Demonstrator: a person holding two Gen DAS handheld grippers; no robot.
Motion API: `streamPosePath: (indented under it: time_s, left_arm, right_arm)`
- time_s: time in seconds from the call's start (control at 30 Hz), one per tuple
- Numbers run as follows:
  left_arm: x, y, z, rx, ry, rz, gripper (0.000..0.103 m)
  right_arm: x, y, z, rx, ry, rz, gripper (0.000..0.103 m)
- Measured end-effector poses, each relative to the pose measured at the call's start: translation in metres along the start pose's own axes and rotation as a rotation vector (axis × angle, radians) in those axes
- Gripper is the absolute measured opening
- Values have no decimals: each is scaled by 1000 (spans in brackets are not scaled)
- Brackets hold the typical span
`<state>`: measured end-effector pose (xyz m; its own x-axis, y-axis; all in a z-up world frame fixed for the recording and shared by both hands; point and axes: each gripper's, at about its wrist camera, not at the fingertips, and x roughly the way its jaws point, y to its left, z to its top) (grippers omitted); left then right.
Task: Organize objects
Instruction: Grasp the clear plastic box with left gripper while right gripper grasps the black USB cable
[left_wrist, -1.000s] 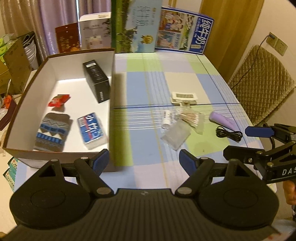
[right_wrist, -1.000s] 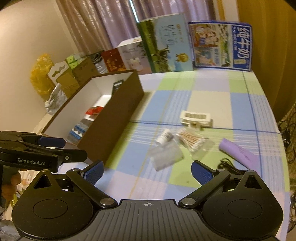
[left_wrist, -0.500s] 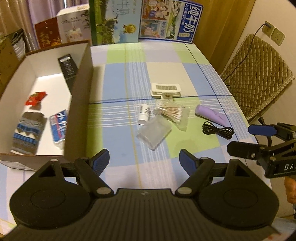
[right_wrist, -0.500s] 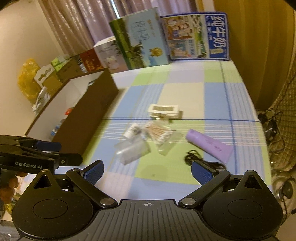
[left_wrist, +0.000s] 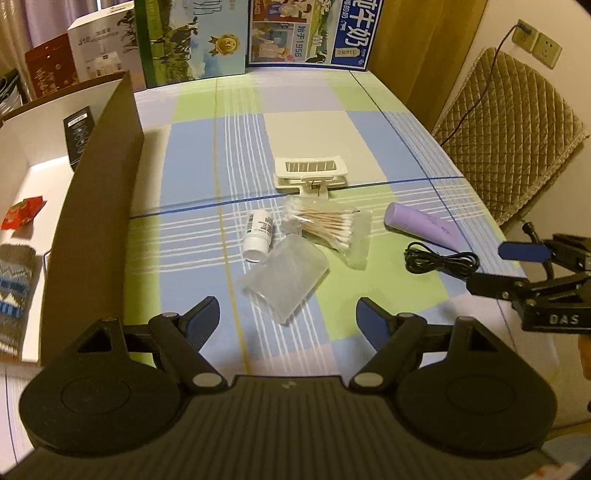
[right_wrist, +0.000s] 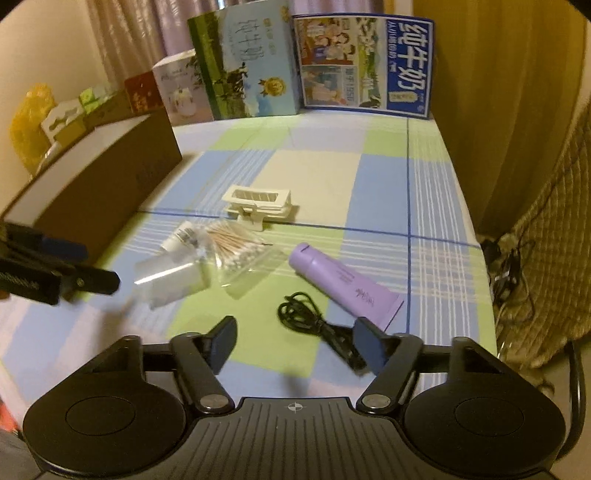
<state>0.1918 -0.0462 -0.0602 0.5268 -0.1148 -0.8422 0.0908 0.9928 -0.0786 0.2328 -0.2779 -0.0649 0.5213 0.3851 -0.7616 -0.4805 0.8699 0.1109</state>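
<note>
Loose items lie mid-table: a white clip (left_wrist: 311, 172) (right_wrist: 258, 202), a small white bottle (left_wrist: 258, 235) (right_wrist: 180, 235), a bag of cotton swabs (left_wrist: 328, 225) (right_wrist: 240, 251), a clear plastic pouch (left_wrist: 286, 282) (right_wrist: 171, 275), a purple tube (left_wrist: 423, 225) (right_wrist: 345, 284) and a coiled black cable (left_wrist: 439, 260) (right_wrist: 314, 321). The brown box (left_wrist: 99, 192) (right_wrist: 99, 184) stands at left, holding a black box (left_wrist: 77, 136), red packet (left_wrist: 22, 212) and knit sock (left_wrist: 14, 288). My left gripper (left_wrist: 288, 317) is open and empty, before the pouch. My right gripper (right_wrist: 295, 341) is open and empty, over the cable.
Milk cartons (left_wrist: 310, 33) (right_wrist: 365, 62) and gift boxes (left_wrist: 103, 55) line the table's far edge. A quilted chair (left_wrist: 509, 129) stands to the right. The checked tablecloth (left_wrist: 306, 122) covers the table. Curtains hang behind.
Both grippers have swung right, away from the box and toward the loose items; the right gripper has come closer to the cable and purple tube. Both stay open.
</note>
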Motion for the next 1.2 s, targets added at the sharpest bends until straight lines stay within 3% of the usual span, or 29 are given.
streamPosePath:
  time_s: [0.37, 0.47, 0.63, 0.83, 1.0, 1.2]
  left_arm:
    - [41, -3, 15, 96, 8, -14, 74]
    - [53, -5, 17, 128, 24, -10, 74]
    - [67, -8, 21, 164, 39, -25, 72]
    - [87, -7, 26, 185, 75, -42, 63]
    - [94, -4, 24, 182, 112, -66, 50]
    - [87, -8, 14, 128, 113, -54, 49]
  right_arm:
    - [50, -17, 1, -109, 67, 10, 60]
    - [55, -21, -3, -120, 89, 13, 52]
    - [52, -26, -11, -82, 109, 32, 42]
    - [43, -28, -20, 7, 133, 42, 41]
    - [38, -28, -24, 43, 132, 35, 41]
    - [41, -30, -21, 63, 124, 19, 42]
